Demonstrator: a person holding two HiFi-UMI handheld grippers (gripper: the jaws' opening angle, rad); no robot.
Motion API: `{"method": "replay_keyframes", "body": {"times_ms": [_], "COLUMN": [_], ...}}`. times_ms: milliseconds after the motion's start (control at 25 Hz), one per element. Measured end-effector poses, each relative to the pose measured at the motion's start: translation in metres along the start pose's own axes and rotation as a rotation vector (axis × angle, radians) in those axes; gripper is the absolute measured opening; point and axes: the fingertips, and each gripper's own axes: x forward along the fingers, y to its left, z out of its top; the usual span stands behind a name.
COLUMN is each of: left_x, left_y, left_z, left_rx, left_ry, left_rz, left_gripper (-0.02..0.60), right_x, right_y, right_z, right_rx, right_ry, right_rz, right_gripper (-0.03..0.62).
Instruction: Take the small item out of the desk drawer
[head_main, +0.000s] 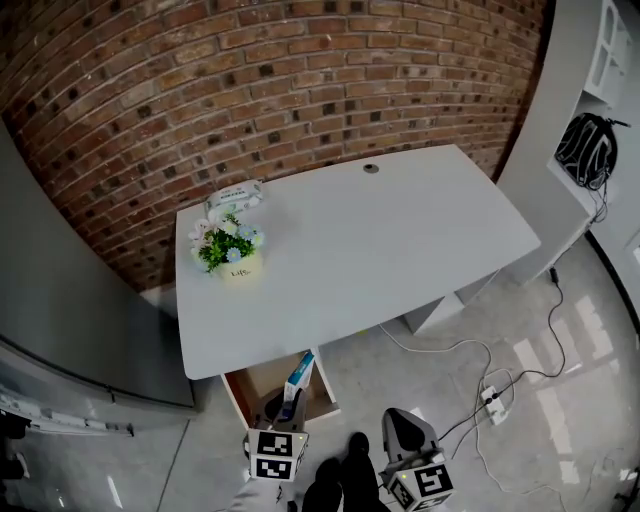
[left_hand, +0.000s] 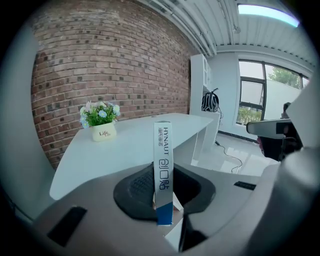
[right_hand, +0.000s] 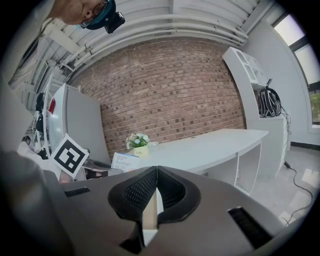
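A slim white and blue bandage box (left_hand: 162, 170) stands upright between the jaws of my left gripper (left_hand: 163, 196), which is shut on it. In the head view the box (head_main: 298, 376) hangs over the open desk drawer (head_main: 258, 384), whose wooden inside shows under the front left of the white desk (head_main: 400, 240). My left gripper (head_main: 288, 406) sits just in front of the drawer. My right gripper (head_main: 400, 428) is to its right above the floor. Its jaws (right_hand: 156, 192) are shut with nothing between them, and the box (right_hand: 125, 161) shows beyond its left side.
A small pot of flowers (head_main: 230, 250) and a tissue pack (head_main: 233, 197) stand at the desk's left rear by the brick wall. Cables and a power strip (head_main: 492, 400) lie on the glossy floor at the right. A grey cabinet (head_main: 60, 300) stands at the left.
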Motion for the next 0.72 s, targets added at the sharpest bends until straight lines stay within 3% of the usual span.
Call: {"method": "replay_keyframes", "body": {"times_ms": [720], "left_x": [-0.107], "left_y": [0.0], "left_z": [0.064], "left_rx": [0.025], "left_ry": [-0.234], "left_rz": [0.0], "left_gripper": [0.08], "right_x": [-0.034], "right_y": [0.036], "right_z": [0.049], "right_rx": [-0.068], "right_ry": [-0.132], "right_rz": [-0.001], "right_gripper": [0.028]}}
